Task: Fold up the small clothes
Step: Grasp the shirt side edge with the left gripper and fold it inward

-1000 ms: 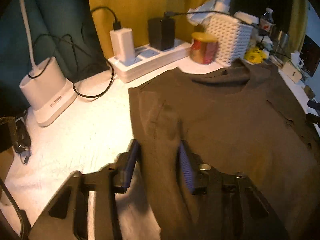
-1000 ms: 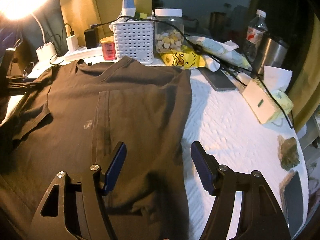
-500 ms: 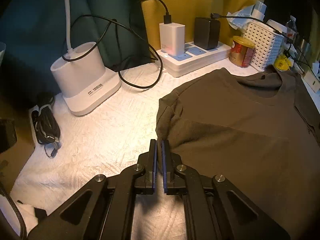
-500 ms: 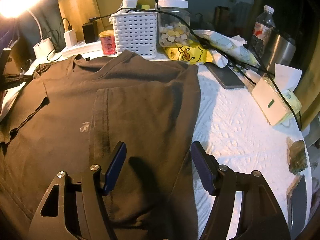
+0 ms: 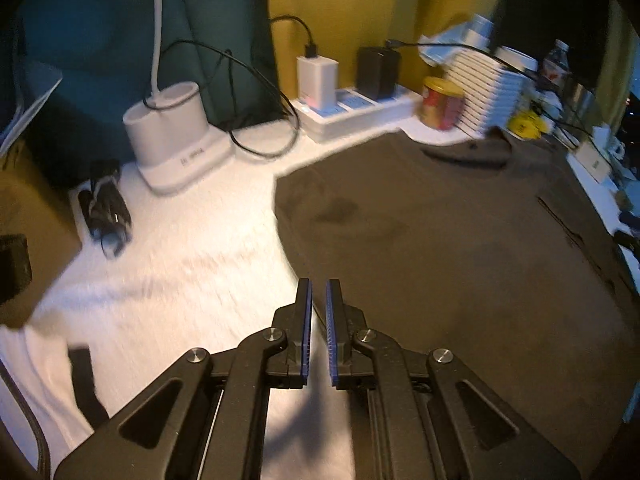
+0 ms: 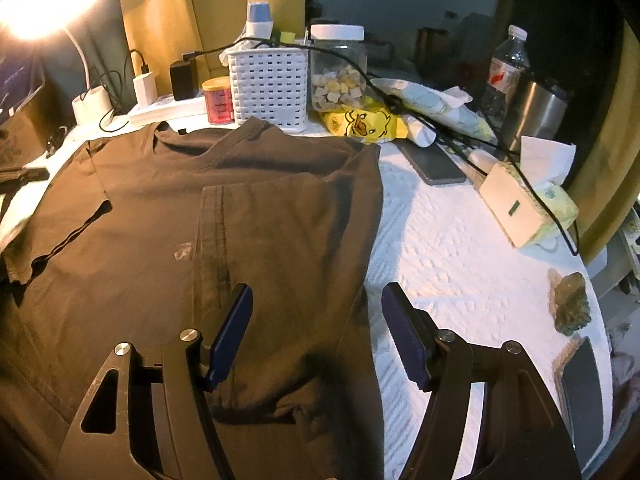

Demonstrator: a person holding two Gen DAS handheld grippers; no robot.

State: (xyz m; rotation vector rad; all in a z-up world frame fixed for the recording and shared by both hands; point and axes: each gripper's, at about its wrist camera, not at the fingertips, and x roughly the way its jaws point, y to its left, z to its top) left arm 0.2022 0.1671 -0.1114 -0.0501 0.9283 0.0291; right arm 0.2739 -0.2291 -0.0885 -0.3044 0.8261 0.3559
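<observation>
A dark brown T-shirt (image 5: 460,240) lies flat on the white towel-covered table (image 5: 180,272), collar toward the far clutter. In the right wrist view the shirt (image 6: 160,220) has its right side folded in over the body, sleeve lying on top. My left gripper (image 5: 318,308) hovers at the shirt's left edge, jaws nearly closed with a narrow gap and nothing visibly between them. My right gripper (image 6: 316,320) is open above the folded right side of the shirt, empty.
White lamp base (image 5: 176,136), power strip with chargers (image 5: 352,108), red tin (image 6: 218,100), white basket (image 6: 272,84), snack jar (image 6: 338,68), phone (image 6: 432,160), tissue box (image 6: 524,208), bottle and steel cup (image 6: 536,108) crowd the far edge. A black strap (image 5: 106,208) lies left.
My left gripper closed, dragged the left sleeve area outward, then its jaws parted slightly and it pulled back from the shirt. The right gripper stayed open and barely shifted.
</observation>
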